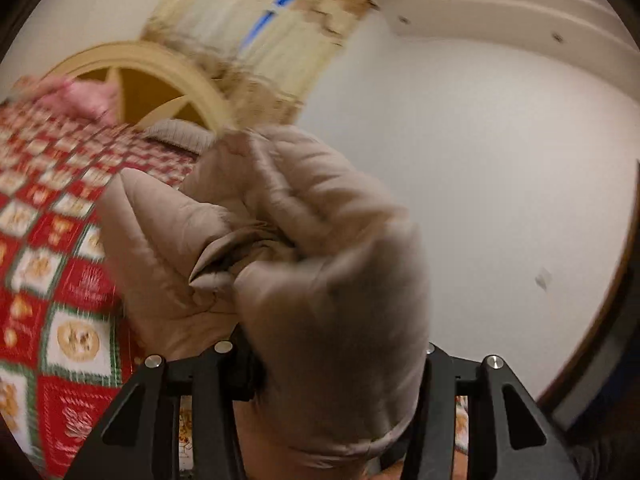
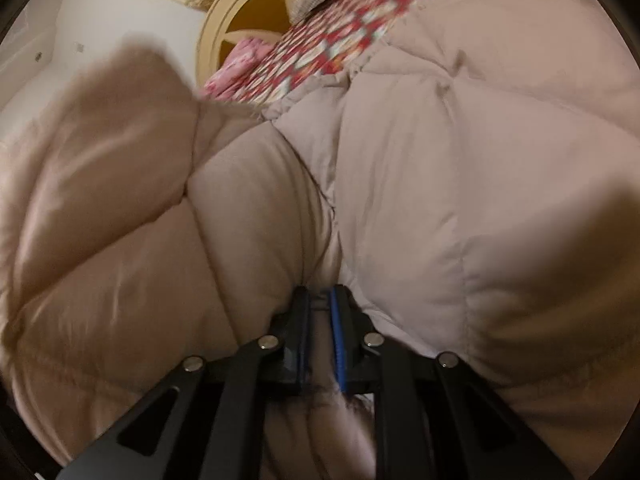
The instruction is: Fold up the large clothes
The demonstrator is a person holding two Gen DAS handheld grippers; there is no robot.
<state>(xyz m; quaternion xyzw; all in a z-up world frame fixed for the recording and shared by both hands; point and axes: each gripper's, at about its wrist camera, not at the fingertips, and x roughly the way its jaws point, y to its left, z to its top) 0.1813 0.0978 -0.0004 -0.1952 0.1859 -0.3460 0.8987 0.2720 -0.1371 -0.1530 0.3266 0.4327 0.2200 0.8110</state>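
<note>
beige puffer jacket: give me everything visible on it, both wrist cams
The puffer jacket is beige to dusty pink, quilted into puffy stitched panels, with a smooth, slightly shiny shell. It lies bunched and creased on the red patterned bedspread. The right claw is shut on a fold where two panels meet. In the left view a bunched part bulges between the left claw arms, hiding the fingertips. No zip or label shows.

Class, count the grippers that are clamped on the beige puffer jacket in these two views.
2. The left gripper has a bunched part of the puffer jacket between its fingers; the right gripper pinches a fold over the bed.
</note>
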